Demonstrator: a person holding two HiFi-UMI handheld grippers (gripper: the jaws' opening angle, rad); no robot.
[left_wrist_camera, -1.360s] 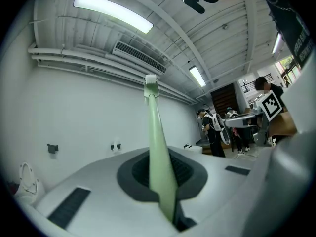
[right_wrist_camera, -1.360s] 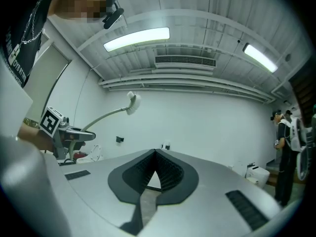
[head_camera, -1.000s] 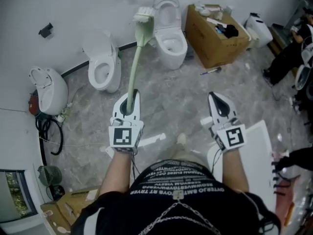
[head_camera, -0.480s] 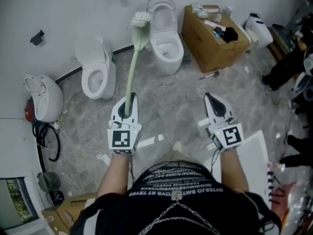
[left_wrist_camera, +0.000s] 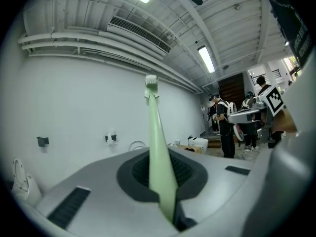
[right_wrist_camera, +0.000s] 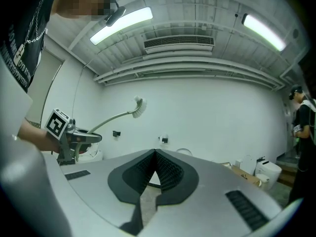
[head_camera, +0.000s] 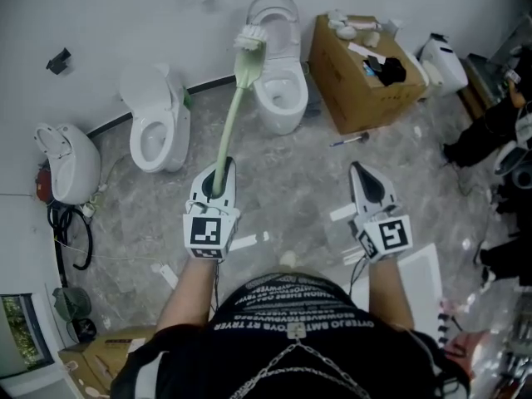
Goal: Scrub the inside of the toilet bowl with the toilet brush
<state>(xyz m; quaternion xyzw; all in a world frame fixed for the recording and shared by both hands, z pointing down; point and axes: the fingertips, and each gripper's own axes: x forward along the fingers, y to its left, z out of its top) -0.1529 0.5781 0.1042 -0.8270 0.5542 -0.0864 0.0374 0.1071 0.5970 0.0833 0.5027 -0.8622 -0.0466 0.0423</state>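
My left hand-held gripper [head_camera: 221,169] is closed tight on the lower end of the toilet brush [head_camera: 233,110]. In the left gripper view the pale green handle comes straight up out of the dark pads, pinched between the two jaws. From that grip the handle runs forward and upward, away from me, with a slight bend near the top, and ends in a white bristle head.

In the right gripper view the head is up in the air in front of the white wall [head_camera: 125,15], well above my left hand, touching nothing. From the head view the bristles show just left of the raised lid [head_camera: 274,13] of the toilet ahead of me. The open toilet bowl [head_camera: 280,86] lies beyond and to the right of the left hand-held gripper, and the brush is outside it.

My right hand-held gripper [head_camera: 364,171] is level with the left one and well apart from it. Its jaws are closed tip to tip with nothing between them; only a small gap shows behind the tips.

Further out, a second toilet [head_camera: 155,127] stands left of the brush handle, and a third white toilet [head_camera: 62,163] sits at the far left by the wall. An open cardboard box [head_camera: 366,86] stands just right of the toilet ahead of me. The floor [head_camera: 291,173] under both hand-held grippers is grey and marbled.
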